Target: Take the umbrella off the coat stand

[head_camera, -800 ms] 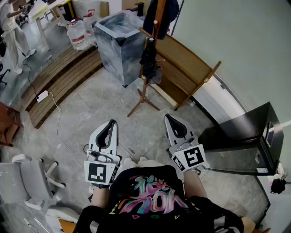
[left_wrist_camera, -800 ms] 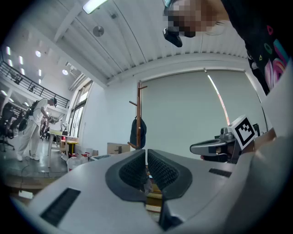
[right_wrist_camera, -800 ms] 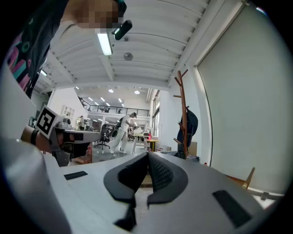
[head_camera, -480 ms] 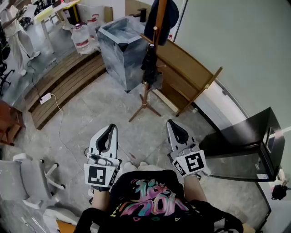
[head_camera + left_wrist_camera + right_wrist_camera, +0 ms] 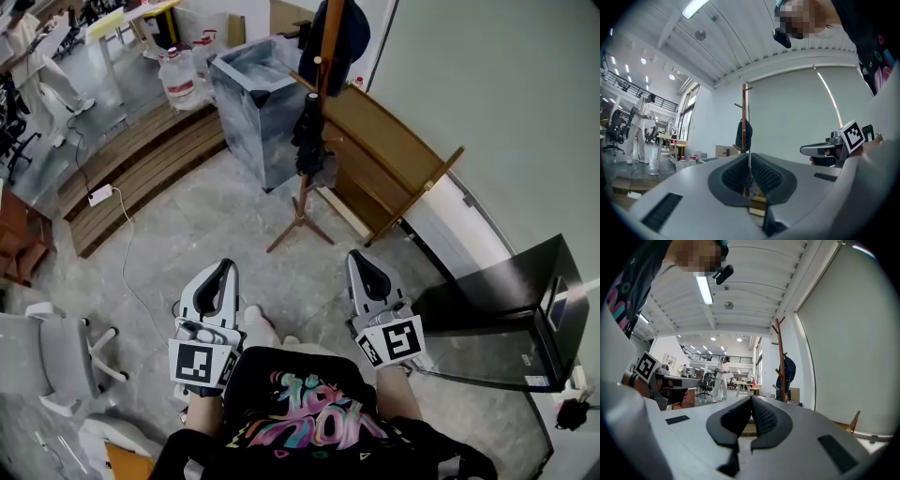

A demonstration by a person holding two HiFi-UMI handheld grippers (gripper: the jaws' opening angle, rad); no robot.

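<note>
The right tool [image 5: 751, 400] holds its jaws together, nothing between them. Beyond it a wooden coat stand [image 5: 779, 357] carries a dark garment [image 5: 789, 371]. A person in white [image 5: 723, 380] stands farther left.

One coat stand [image 5: 302, 199], one umbrella [image 5: 307, 133], two claws [image 5: 225, 269] [image 5: 361, 260]

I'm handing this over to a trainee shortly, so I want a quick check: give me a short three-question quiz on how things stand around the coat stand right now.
1. True or false: the umbrella hangs on the coat stand.
2. The right hand-held gripper is: A open; B shut and empty; C shut on the umbrella.
3. What hangs at the top of the stand?
Key: 1 true; 2 B; 3 a dark blue garment.
</note>
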